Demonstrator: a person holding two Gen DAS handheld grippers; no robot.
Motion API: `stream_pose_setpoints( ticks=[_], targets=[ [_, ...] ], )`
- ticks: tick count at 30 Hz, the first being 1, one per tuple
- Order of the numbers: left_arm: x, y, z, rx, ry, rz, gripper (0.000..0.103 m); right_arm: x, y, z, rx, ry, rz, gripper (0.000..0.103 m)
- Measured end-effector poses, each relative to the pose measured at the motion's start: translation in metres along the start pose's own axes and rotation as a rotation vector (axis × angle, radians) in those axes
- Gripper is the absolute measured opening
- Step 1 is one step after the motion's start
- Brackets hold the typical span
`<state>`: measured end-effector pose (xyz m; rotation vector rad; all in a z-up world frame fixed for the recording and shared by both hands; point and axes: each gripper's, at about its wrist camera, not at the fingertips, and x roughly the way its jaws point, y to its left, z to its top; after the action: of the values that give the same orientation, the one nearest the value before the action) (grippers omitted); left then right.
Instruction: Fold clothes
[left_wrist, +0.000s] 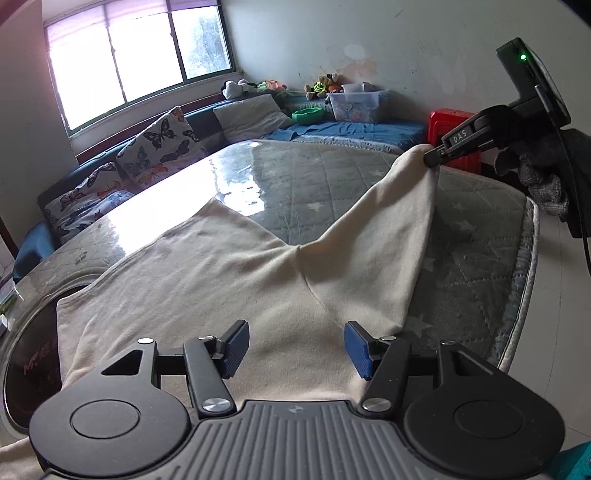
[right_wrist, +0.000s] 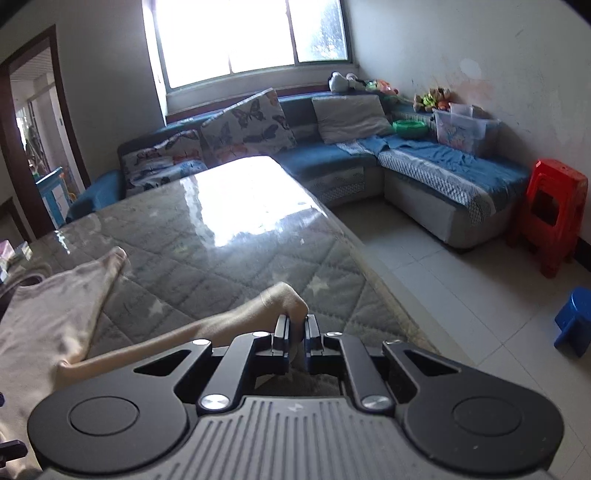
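Note:
A cream shirt (left_wrist: 207, 280) lies spread on the grey quilted table (left_wrist: 332, 184). My left gripper (left_wrist: 295, 349) is open, its blue pads (left_wrist: 232, 347) hovering over the shirt's near part, holding nothing. My right gripper (right_wrist: 296, 334) is shut on the end of the shirt's sleeve (right_wrist: 284, 299) and holds it lifted above the table; in the left wrist view the right gripper (left_wrist: 434, 157) pulls the sleeve (left_wrist: 391, 221) up and to the right. The shirt body (right_wrist: 48, 314) lies at the left in the right wrist view.
A blue corner sofa (right_wrist: 332, 162) with butterfly cushions (right_wrist: 251, 125) stands behind the table. A red stool (right_wrist: 554, 214) and a blue stool (right_wrist: 576, 317) stand on the tiled floor to the right. A dark round object (left_wrist: 33, 350) lies under the shirt's left edge.

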<state>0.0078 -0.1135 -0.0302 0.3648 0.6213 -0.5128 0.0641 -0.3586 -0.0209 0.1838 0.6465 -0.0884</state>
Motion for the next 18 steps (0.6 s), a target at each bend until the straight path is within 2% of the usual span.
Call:
stream_pose_setpoints(
  ticks=[7,12,18],
  targets=[
    [0.011,-0.01,0.004,-0.007,-0.016,-0.061,0.059,-0.014,0.011,0.02,-0.035,-0.034,0.019,0.007],
    [0.022,-0.016,0.005,-0.027,-0.016,-0.136,0.059,-0.02,0.017,0.026,-0.037,-0.041,0.025,0.007],
    [0.018,-0.007,0.004,-0.081,-0.036,-0.163,0.06,-0.049,0.042,0.047,-0.118,-0.09,0.068,0.007]
  ],
)
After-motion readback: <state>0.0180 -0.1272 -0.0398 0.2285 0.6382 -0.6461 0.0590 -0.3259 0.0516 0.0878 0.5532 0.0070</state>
